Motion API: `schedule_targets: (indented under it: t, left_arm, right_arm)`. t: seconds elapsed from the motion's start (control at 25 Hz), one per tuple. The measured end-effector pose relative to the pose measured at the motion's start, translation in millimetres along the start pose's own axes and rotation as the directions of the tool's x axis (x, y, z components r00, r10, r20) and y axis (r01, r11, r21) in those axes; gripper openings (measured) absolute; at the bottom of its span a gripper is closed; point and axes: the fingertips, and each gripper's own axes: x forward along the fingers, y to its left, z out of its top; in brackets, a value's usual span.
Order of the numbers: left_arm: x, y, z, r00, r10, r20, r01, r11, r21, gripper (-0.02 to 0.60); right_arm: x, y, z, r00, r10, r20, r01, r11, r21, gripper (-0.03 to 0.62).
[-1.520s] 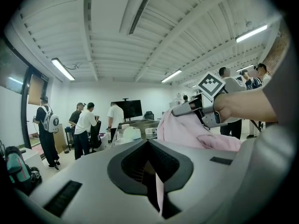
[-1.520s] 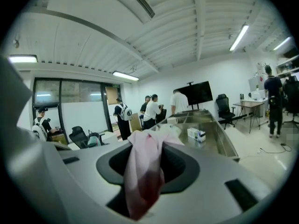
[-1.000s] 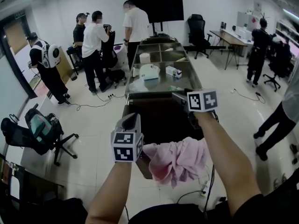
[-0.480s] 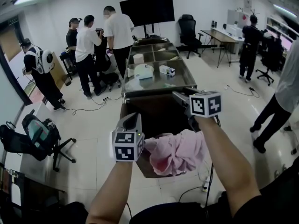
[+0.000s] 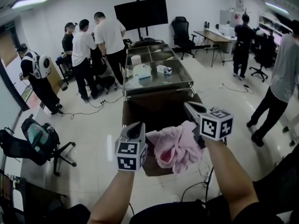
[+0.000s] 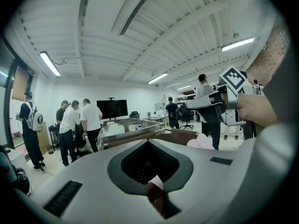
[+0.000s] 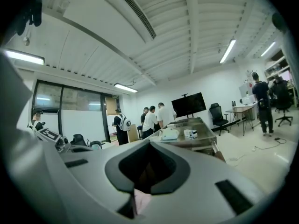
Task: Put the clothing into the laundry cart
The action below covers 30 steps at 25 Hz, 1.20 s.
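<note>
Between the clamped jaws of the right gripper (image 5: 196, 120) and the left gripper (image 5: 140, 130), each pinching a fold, a pink garment (image 5: 175, 146) sags, likely held two-handed to clear the rim; the laundry cart (image 5: 159, 113) opens at twelve o'clock.

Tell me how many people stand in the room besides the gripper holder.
6. Four left of the metal table: one with a backpack, one in a cap, two in white shirts. One at the back right, one at the right edge. Others may be hidden.
</note>
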Motion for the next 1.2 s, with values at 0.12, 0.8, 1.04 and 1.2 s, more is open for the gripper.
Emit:
schedule_targets:
  t: [0.12, 0.8, 1.04, 1.2]
  left_arm:
    - [-16.0, -6.9, -9.7, 1.000, -0.023, 0.001, 0.023, 1.000, -0.012, 0.000]
    - [-99.5, -33.6, -72.4, 0.984, -0.176, -0.031, 0.176, 0.984, -0.010, 0.000]
    - [-113.8, -50.0, -80.8, 0.977, -0.212, -0.032, 0.212, 0.977, -0.008, 0.000]
    - [-121.9, -62.5, -89.5, 0.975, -0.217, -0.040, 0.217, 0.976, -0.012, 0.000]
  right_arm:
    - [-22.4, 15.0, -16.8, 1.000, -0.019, 0.011, 0.018, 0.999, 0.026, 0.005]
    - [-123.1, 86.2, -113.7, 0.976, -0.216, -0.009, 0.216, 0.973, 0.086, 0.003]
    - [-143.0, 102.1, -127.7, 0.970, -0.241, -0.022, 0.242, 0.968, 0.072, 0.003]
    - [-148.2, 113.0, -147.2, 0.974, -0.217, -0.069, 0.221, 0.974, 0.050, 0.003]
